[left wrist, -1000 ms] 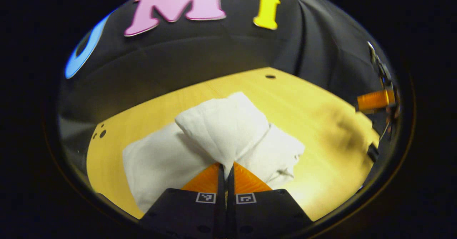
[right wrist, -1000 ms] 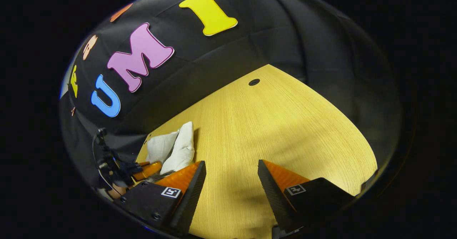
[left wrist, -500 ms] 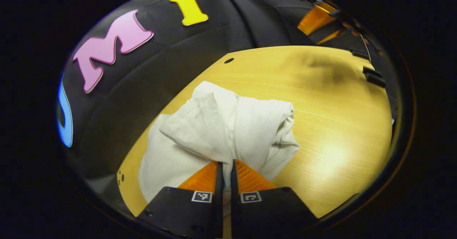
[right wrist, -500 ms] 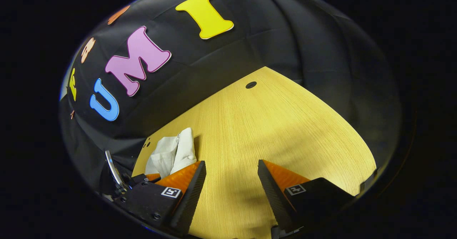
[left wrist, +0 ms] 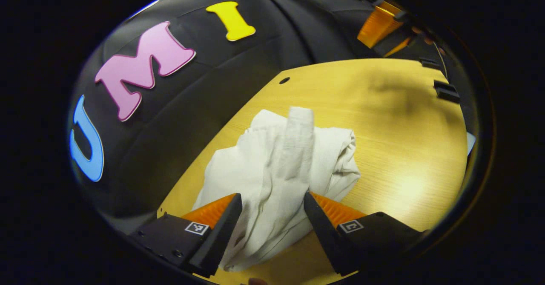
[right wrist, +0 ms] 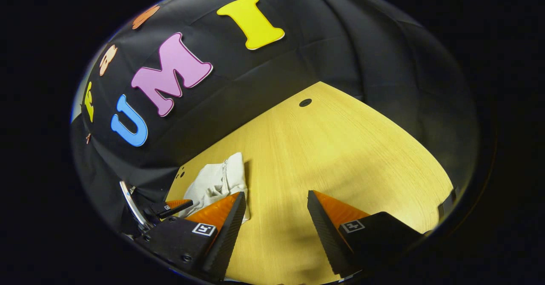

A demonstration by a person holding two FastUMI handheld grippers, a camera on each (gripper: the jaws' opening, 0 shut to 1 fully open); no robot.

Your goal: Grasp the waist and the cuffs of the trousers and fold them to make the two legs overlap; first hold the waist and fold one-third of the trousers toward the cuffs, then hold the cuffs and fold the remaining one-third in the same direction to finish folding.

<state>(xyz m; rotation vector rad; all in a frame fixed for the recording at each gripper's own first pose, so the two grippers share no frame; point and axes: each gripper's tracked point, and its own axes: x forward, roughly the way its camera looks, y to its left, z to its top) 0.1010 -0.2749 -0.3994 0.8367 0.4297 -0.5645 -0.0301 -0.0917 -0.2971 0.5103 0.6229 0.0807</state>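
Trousers (left wrist: 281, 165) bunched on wooden table (left wrist: 404, 140); left claw (left wrist: 272, 217) agape beside them.

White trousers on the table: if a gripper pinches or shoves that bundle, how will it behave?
The trousers lie creased and slumped on the table, so probably floppy: a pinch lifts only one layer. A shove would likely bunch them rather than slide them whole. They look light; the open left gripper straddles a loose fold.

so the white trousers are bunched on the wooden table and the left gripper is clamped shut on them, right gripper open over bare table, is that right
Not quite: the left gripper is open, as the left gripper view shows, its fingers spread apart with the white trousers lying loose between them. The rest holds: the trousers sit bunched on the wooden table, and the right gripper is open over bare table.
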